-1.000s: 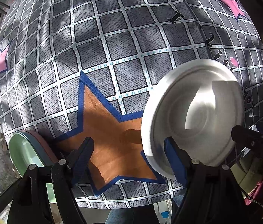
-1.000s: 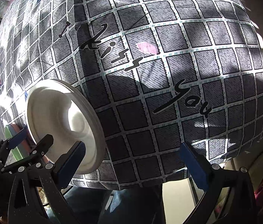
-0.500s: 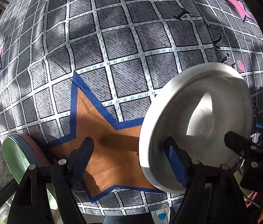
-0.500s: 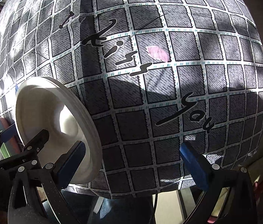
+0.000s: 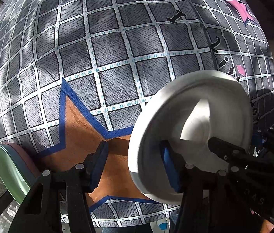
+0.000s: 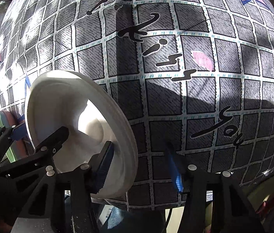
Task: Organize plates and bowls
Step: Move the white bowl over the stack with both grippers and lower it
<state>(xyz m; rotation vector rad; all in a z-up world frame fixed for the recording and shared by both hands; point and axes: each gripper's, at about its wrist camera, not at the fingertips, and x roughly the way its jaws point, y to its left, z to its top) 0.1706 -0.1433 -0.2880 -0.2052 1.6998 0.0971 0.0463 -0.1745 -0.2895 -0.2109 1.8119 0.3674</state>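
Observation:
A white plate (image 5: 191,134) stands on edge above the checked tablecloth (image 5: 107,48). It sits between my two grippers, its rim pressed by the right finger of my left gripper (image 5: 135,167) and the left finger of my right gripper (image 6: 140,167). The plate shows at the left of the right wrist view (image 6: 74,126). Both grippers have their jaws apart and nothing between the pads. A stack of a green and a pink plate (image 5: 10,167) lies at the table's left edge, also seen in the right wrist view (image 6: 4,120).
The cloth has an orange star with a blue border (image 5: 90,141), pink stars (image 5: 239,7) and black lettering (image 6: 156,48). The table's near edge runs just under both grippers. Sun and shadow patches cross the cloth.
The white plate has tilted and shifted left and nearer between the two grippers. The right gripper's jaws have narrowed noticeably; the left gripper's jaws stay as before.

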